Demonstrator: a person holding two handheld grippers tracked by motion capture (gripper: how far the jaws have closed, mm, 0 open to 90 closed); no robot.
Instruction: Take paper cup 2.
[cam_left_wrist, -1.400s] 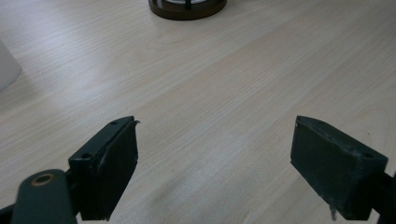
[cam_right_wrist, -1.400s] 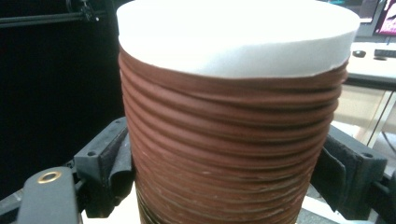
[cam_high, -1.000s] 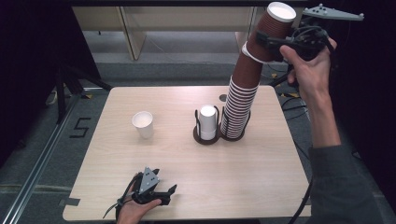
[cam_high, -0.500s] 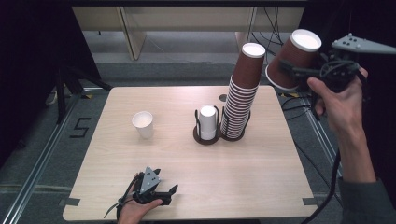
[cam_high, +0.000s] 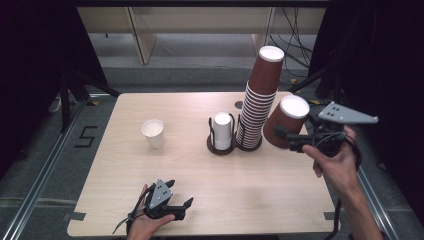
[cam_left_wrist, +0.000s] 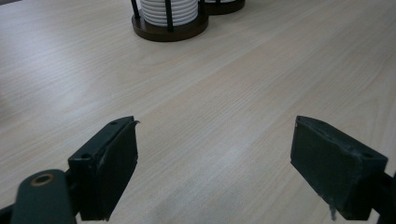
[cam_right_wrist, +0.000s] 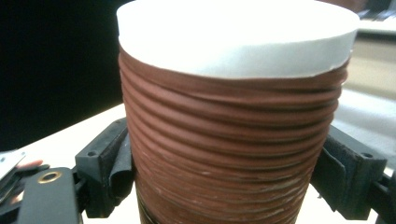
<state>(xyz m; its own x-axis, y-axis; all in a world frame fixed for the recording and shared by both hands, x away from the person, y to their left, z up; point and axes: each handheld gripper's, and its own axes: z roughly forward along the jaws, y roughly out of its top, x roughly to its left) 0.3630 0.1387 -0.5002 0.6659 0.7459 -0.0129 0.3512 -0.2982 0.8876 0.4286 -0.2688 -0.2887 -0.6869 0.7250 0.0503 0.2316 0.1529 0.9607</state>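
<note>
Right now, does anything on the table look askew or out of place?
Yes: the tall brown cup stack leans right toward its top instead of standing straight in its holder. The right gripper holds a brown cup tilted beside it. Nothing is spilled.

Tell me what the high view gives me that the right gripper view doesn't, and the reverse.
High view alone: the left gripper low on the table, a lone white cup, the white stack in its holder, and the tall brown stack. Right gripper view alone: the ribbed wall of the brown cup squeezed between both pads. Shared: that cup, clamped by the right gripper, and some tabletop.
</note>
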